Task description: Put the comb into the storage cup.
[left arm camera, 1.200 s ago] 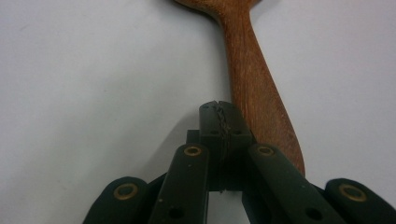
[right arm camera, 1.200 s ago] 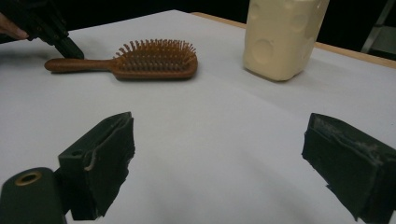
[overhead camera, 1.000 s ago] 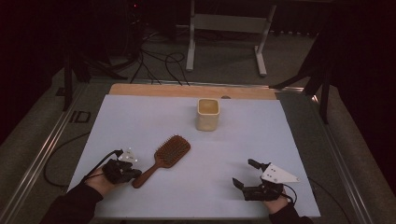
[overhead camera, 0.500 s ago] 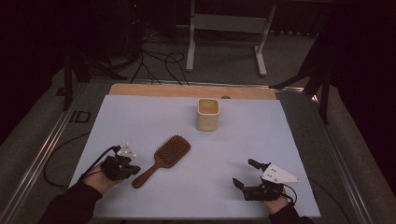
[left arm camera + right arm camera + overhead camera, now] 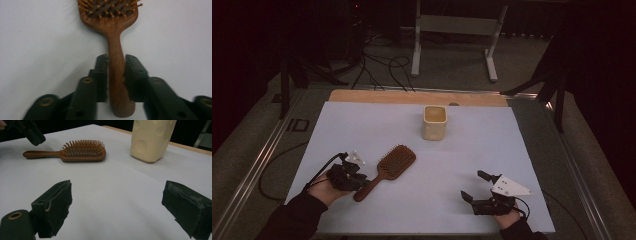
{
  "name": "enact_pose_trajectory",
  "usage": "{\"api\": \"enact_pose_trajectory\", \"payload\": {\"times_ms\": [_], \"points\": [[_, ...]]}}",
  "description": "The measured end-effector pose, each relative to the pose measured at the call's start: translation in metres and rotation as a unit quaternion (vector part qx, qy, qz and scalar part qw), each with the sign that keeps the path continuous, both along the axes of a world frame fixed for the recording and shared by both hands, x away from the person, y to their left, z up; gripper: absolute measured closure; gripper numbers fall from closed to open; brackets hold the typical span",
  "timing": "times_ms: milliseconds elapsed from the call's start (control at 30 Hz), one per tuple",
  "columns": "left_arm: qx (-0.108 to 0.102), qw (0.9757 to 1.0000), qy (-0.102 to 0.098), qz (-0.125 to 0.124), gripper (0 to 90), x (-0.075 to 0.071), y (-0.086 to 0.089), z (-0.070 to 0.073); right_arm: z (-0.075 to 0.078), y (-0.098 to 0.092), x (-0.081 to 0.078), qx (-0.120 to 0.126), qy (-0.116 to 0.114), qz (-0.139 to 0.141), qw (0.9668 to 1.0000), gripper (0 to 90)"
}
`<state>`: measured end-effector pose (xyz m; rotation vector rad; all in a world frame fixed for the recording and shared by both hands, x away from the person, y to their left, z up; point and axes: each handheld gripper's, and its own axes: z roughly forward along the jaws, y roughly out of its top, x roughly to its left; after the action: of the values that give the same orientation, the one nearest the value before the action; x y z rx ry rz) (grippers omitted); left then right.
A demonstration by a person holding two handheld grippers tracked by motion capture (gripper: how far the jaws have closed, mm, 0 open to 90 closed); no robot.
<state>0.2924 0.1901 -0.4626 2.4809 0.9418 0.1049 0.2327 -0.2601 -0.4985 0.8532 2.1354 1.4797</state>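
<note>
High view: dim overall, the floor and far surroundings almost black, the white table [image 5: 362, 125] the one lit surface — evenly, without glare, with soft short shadows beside the cream cup [image 5: 434, 122] and the hairbrush [image 5: 387, 171]. Left gripper view: brighter and flat-lit, handle grain fairly sharp at centre, the black jaws smeared and soft toward the bottom edge, bristles cut by the top edge. Right gripper view: table grey-white and shading darker toward its far edge — near jaws slightly soft, mild stretching at the corners.
</note>
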Motion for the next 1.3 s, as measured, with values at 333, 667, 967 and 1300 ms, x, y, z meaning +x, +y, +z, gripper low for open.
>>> {"api": "enact_pose_trajectory", "payload": {"times_ms": [333, 667, 967, 1300], "points": [[0.02, 0.9997, 0.011, 0.001, 40.8, 0.008, -0.019, 0.003, 0.0, 0.0, 0.0, 0.0, 0.002, 0.0, 1.0, 8.9], [0.037, 0.9976, 0.051, 0.028, 4.5, 0.018, -0.034, -0.002, 0.0, 0.001, 0.0, -0.002, 0.002, 0.001, 1.0, 8.9], [0.074, 0.9944, 0.073, 0.02, 1.4, 0.027, -0.048, -0.009, -0.001, 0.002, 0.0, -0.004, 0.002, 0.002, 1.0, 8.9], [0.085, 0.9911, 0.101, 0.013, 8.4, 0.039, -0.054, -0.011, -0.001, 0.002, 0.0, -0.006, 0.002, 0.003, 1.0, 8.9]]}}
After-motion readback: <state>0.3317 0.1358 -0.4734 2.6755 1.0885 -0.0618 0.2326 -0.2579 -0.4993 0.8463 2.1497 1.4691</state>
